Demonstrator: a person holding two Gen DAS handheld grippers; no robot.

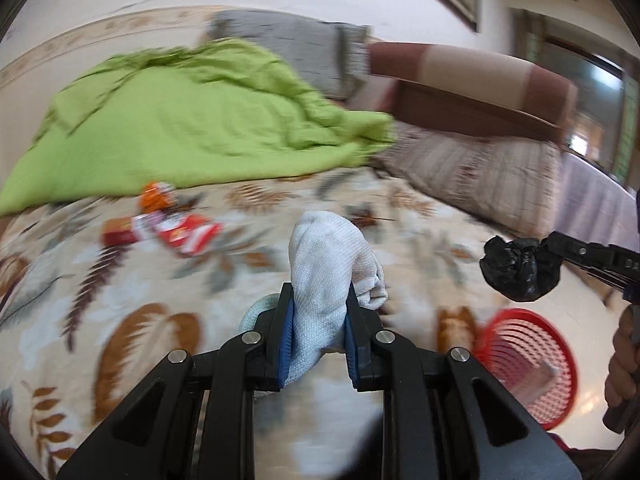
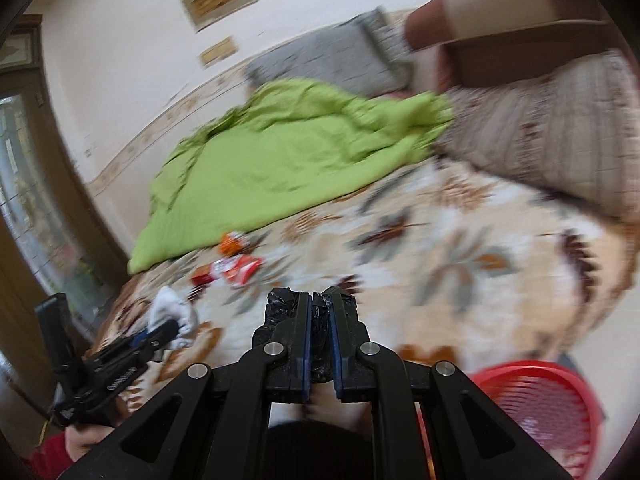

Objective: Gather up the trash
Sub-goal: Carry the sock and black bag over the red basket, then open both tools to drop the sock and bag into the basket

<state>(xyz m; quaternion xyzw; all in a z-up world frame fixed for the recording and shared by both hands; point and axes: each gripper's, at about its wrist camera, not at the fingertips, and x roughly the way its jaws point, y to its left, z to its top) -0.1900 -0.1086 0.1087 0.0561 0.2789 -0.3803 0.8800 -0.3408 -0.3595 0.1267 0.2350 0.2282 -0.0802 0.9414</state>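
Left gripper (image 1: 318,332) clamps white cloth (image 1: 332,256), right gripper (image 2: 320,336) black bag (image 2: 320,312), above red basket (image 1: 528,364).

The left tongs (image 1: 319,336) are matt black plastic with bright metal pivot pins and ribbed blue rubbery pads; between them sits a white sock (image 1: 332,264) of knitted cloth with a fine waffle texture. The right tongs (image 2: 319,344), of the same make, pinch a crumpled black plastic bag (image 1: 520,270), thin and faintly glossy on its creases. The bed (image 1: 280,224) wears soft printed cloth with a leaf pattern. A green blanket (image 1: 192,128) is matt, wrinkled fabric. The red snack wrappers (image 1: 180,232) look like shiny foil. The red basket (image 1: 532,368) is slatted plastic, smooth.
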